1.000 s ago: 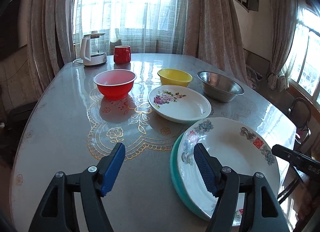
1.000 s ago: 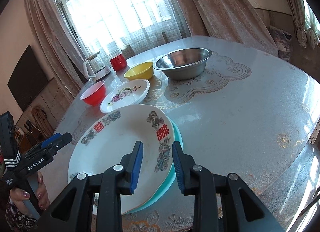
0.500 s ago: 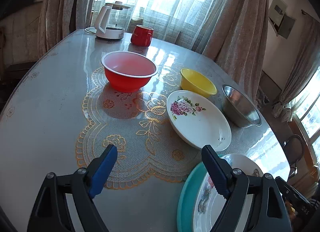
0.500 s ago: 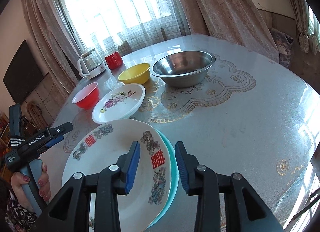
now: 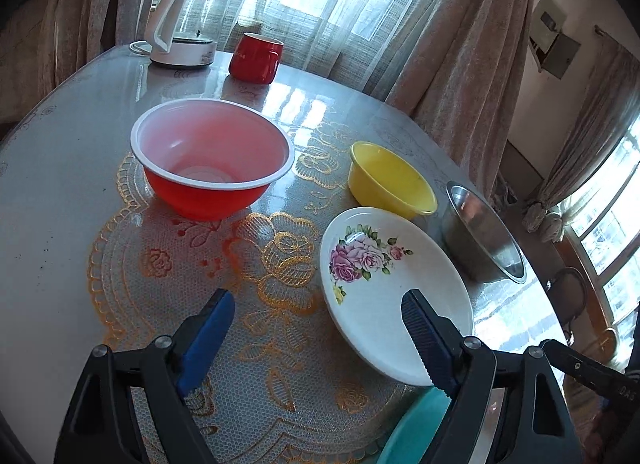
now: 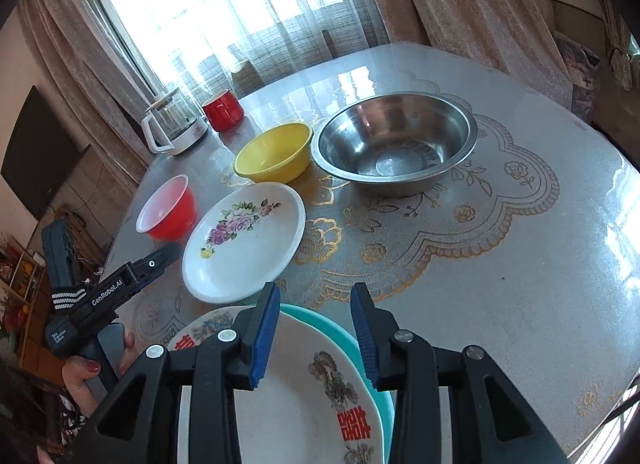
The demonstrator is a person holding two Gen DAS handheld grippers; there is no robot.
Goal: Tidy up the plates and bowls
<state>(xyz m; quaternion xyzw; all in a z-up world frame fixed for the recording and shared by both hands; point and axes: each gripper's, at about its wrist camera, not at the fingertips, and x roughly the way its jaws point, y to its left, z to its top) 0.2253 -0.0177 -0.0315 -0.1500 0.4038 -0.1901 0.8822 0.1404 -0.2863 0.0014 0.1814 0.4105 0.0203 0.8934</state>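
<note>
Nearing rose plate (image 5: 394,288), left tongs (image 5: 316,328) closing.

A rose-printed white plate (image 6: 244,240) lies flat mid-tabletop, with a red bowl (image 6: 168,209) at its 10 o'clock, a yellow bowl (image 6: 274,153) at 12 and a steel bowl (image 6: 396,141) at 2. At its 6 o'clock, a white plate with red characters (image 6: 304,396) sits stacked on a teal plate (image 6: 344,340).

A glass kettle (image 5: 188,23) and a red mug (image 5: 256,57) stood at the bench's (image 5: 52,199) far edge, near the curtains (image 5: 452,43).
</note>
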